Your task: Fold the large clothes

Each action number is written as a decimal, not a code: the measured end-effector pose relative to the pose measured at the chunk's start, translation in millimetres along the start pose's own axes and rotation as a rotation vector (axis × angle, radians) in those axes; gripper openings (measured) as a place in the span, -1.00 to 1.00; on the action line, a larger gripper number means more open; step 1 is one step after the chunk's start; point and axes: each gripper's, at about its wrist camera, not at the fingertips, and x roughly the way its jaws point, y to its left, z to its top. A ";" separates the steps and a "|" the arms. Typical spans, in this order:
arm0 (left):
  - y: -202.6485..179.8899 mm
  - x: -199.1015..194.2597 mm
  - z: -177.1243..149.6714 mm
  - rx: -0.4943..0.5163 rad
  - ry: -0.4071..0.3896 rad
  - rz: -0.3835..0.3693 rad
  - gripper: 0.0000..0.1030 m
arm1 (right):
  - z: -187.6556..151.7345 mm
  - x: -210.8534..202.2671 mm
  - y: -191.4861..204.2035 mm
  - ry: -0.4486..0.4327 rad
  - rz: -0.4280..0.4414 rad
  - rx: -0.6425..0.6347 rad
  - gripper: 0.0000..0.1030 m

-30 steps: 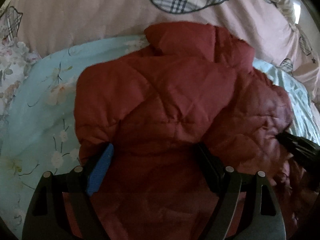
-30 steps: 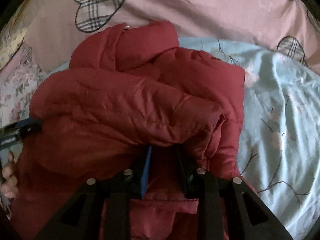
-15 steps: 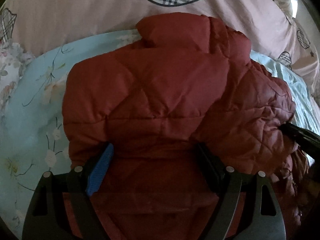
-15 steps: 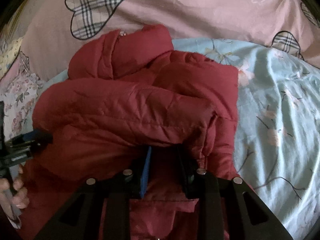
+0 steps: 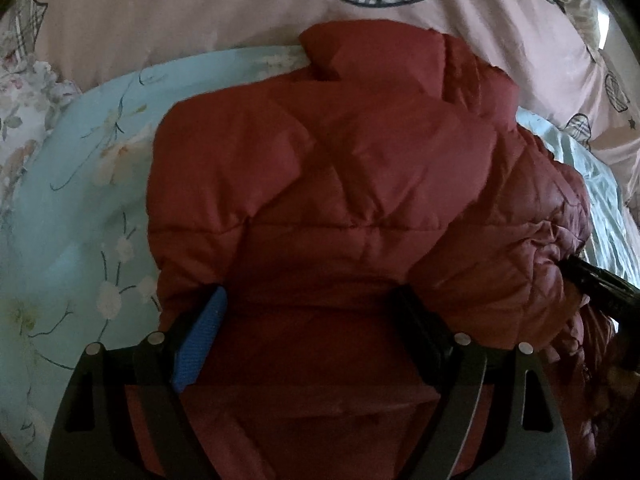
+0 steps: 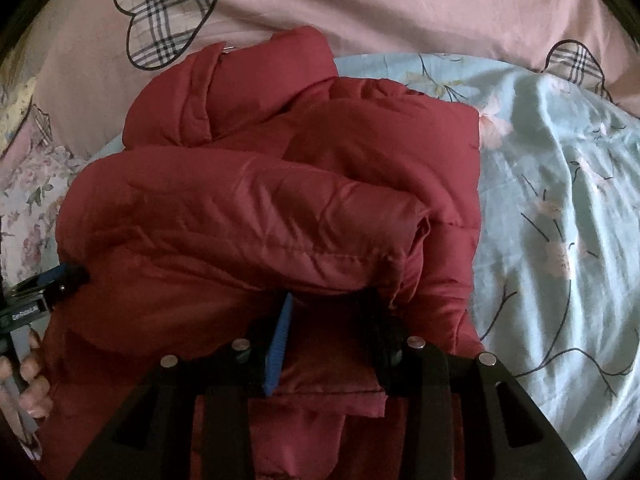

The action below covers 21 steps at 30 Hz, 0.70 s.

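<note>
Left wrist view: red quilted jacket (image 5: pixel 340 184) fills the middle, lying on the bed with its collar toward the pink quilt (image 5: pixel 180 12).
Jacket: folded into a thick bundle on the blue floral sheet (image 5: pixel 80 208); one padded layer is doubled over the lower part, and the fold's edge hangs just over the fingertips of both tongs.
Left tongs (image 5: pixel 316 312): spread wide, with jacket fabric bulging between the blue pad (image 5: pixel 200 344) and the black finger on the other side; whether the pads press on the fabric cannot be told, as the tips are tucked under the folded layer.
Right tongs (image 6: pixel 332 312): jaws have just been opening; a strip of jacket hem lies between the blue pad (image 6: pixel 278 344) and the black finger, with a gap of fabric showing and the pads no longer squeezing it flat.
Right wrist view: the left tongs reach in from the left edge, against the side of the bundle; the person's fingers (image 6: pixel 32 376) wrap the handle below.
Bedding: pink quilt with plaid hearts lies past the collar; a floral pillow (image 6: pixel 28 184) shows at the left edge.
Right side of the jacket: sheet lies bare and wrinkled.
</note>
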 end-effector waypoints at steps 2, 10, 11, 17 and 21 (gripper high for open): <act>-2.7 3.2 0.1 0.005 0.000 0.017 0.70 | -0.5 0.0 -0.1 0.000 0.001 0.002 -0.27; -0.2 -4.3 -0.5 -0.010 -0.001 0.003 0.70 | 3.3 -5.9 1.8 0.002 0.001 0.028 -0.25; 1.1 -9.3 -1.4 -0.016 -0.006 -0.002 0.70 | 3.6 -11.0 2.1 0.001 0.012 0.037 -0.22; 10.7 -32.9 -13.1 -0.063 -0.023 -0.017 0.70 | -4.0 -48.1 7.7 -0.022 0.062 0.054 0.07; 18.7 -52.0 -24.4 -0.081 -0.034 -0.022 0.70 | -14.9 -69.2 11.2 -0.002 0.083 0.044 0.11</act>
